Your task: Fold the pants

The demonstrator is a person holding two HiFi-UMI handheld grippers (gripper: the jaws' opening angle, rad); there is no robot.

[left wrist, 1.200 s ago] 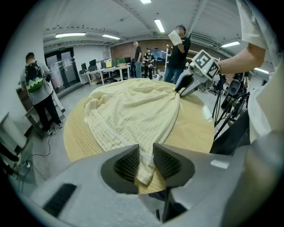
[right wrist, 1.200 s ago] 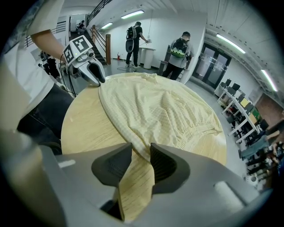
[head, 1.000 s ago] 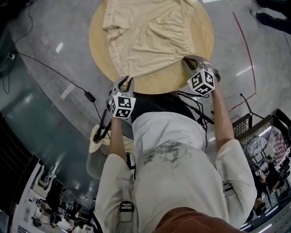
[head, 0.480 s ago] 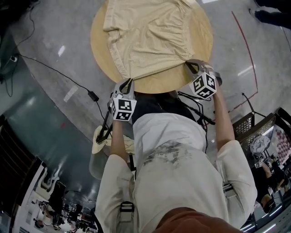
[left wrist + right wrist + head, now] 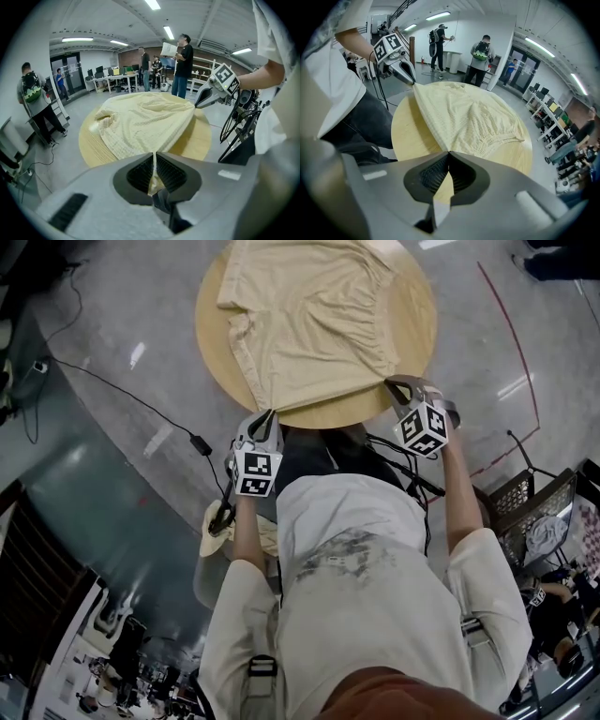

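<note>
Head view: left gripper (image 5: 266, 417), right gripper (image 5: 391, 383) clamp pants' (image 5: 309, 324) near edge.

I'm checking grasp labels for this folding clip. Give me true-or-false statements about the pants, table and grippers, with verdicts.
1. The pants lie on a round wooden table. True.
2. The left gripper is open and empty. False: it is shut on the pants' near edge.
3. The right gripper is shut on the pants. True.
4. The pants are dark blue. False: they are pale yellow.
</note>
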